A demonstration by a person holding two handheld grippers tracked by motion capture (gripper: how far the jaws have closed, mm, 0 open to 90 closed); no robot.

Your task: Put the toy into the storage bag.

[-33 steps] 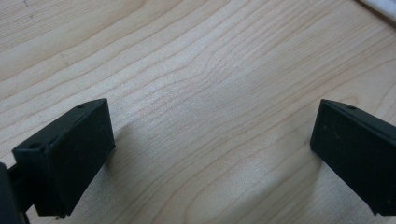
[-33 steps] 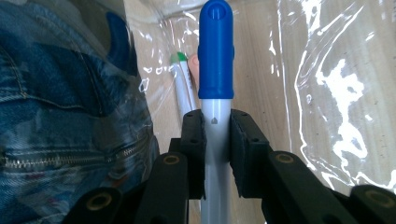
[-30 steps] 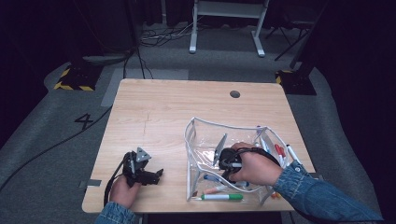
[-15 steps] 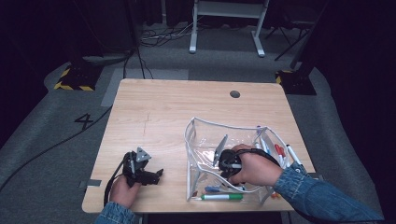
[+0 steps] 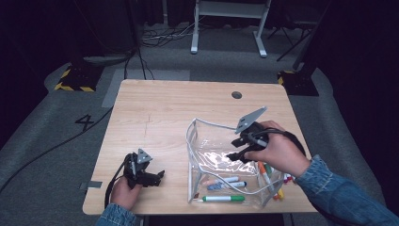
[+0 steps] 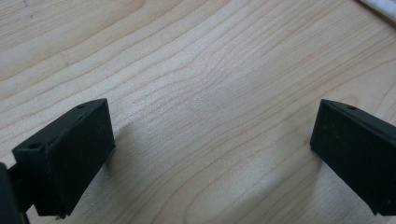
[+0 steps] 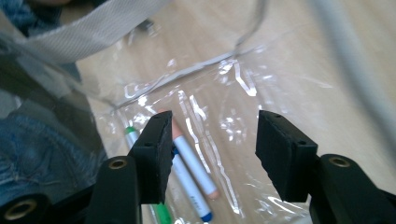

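Note:
A clear plastic pouch [image 5: 207, 157] with a white zipper rim lies open on the right half of the wooden table [image 5: 179, 108]. Markers lie in it, among them a blue-capped one [image 5: 227, 184] and a peach one [image 7: 198, 170]. My right gripper [image 5: 234, 148] hovers over the pouch's mouth, tilted down into it. Its jaws have just been opening, and in the right gripper view [image 7: 212, 140] nothing is between them. My left gripper [image 5: 159, 177] rests at the table's front left, open over bare wood [image 6: 212, 140].
A green marker [image 5: 221, 198] lies along the pouch's front edge, near the table's front edge. Several more markers [image 5: 269, 178] cluster under my right hand at the pouch's right side. A cable hole [image 5: 236, 95] sits at the table's far side.
My right gripper has risen out of the pouch and drawn back to the right, and its jaws have opened wider. The left gripper has stayed put.

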